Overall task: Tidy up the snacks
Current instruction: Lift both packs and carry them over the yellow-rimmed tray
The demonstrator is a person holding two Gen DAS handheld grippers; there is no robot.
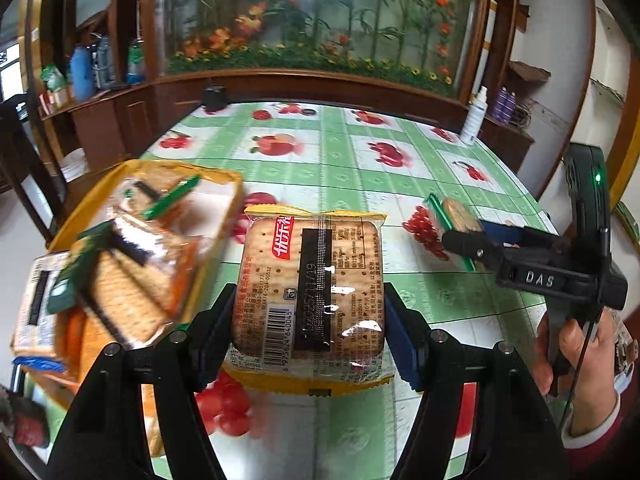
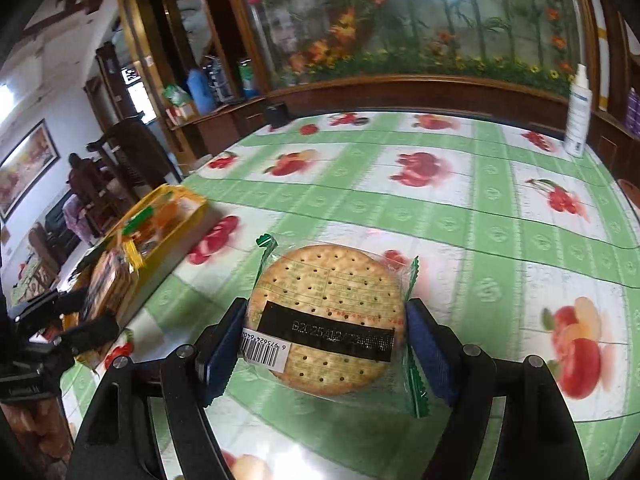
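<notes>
My left gripper (image 1: 308, 332) is shut on a square cracker pack with yellow edges (image 1: 308, 296), held above the table. Left of it stands a yellow basket (image 1: 224, 184) with several cracker packs (image 1: 128, 280) in it. My right gripper (image 2: 324, 344) is shut on a round cracker pack with green edges (image 2: 324, 320), held above the tablecloth. In the left wrist view the right gripper (image 1: 460, 236) shows at the right with the round pack (image 1: 452, 216) in its fingers. In the right wrist view the basket (image 2: 188, 216) lies far left with the left gripper (image 2: 80, 320) beside it.
The table (image 1: 344, 172) has a green and white fruit-print cloth. A white spray bottle (image 2: 578, 116) stands at the far right corner. A small black object (image 1: 215, 98) sits at the far edge. A wooden cabinet with a flower panel (image 1: 320, 20) lines the back.
</notes>
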